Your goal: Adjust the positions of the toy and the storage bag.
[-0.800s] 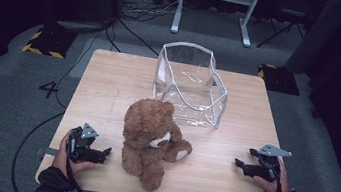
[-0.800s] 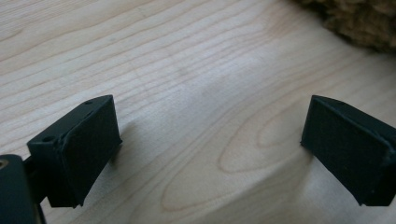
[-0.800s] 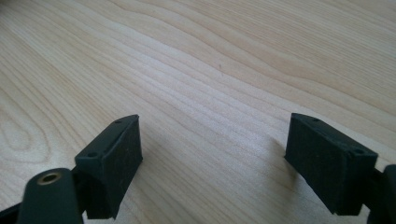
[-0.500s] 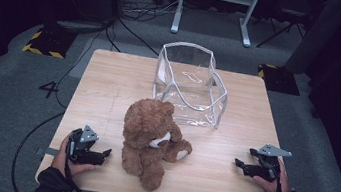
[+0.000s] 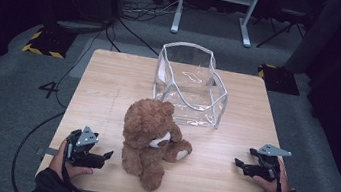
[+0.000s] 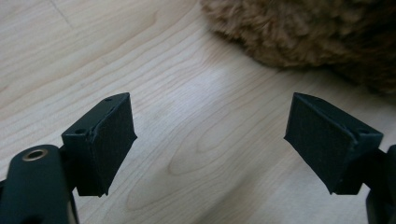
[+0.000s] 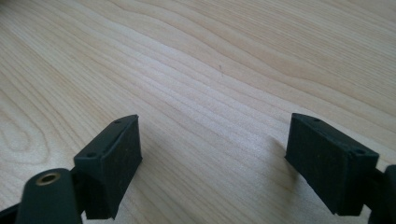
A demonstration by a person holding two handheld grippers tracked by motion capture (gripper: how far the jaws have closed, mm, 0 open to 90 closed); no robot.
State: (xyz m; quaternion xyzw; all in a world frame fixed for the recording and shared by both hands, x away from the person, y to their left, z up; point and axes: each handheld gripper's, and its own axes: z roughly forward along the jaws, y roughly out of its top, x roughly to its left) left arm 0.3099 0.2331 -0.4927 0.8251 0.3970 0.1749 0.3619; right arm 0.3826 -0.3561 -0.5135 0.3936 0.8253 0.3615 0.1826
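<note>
brown teddy bear (image 5: 150, 138) sits slumped on table.

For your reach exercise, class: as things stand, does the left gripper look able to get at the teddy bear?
Probably yes. The left gripper rests on the table with its jaws wide apart and nothing between them, pointing toward the teddy bear just beside it; only bare wood lies between.

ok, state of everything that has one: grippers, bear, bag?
left gripper: open, empty, low over the table beside the bear
right gripper: open, empty, apart from the bear
bear: sitting on the table, leaning, untouched
bag: clear, upright, top open, looks empty, behind the bear
table: wooden, carrying bear and bag
</note>
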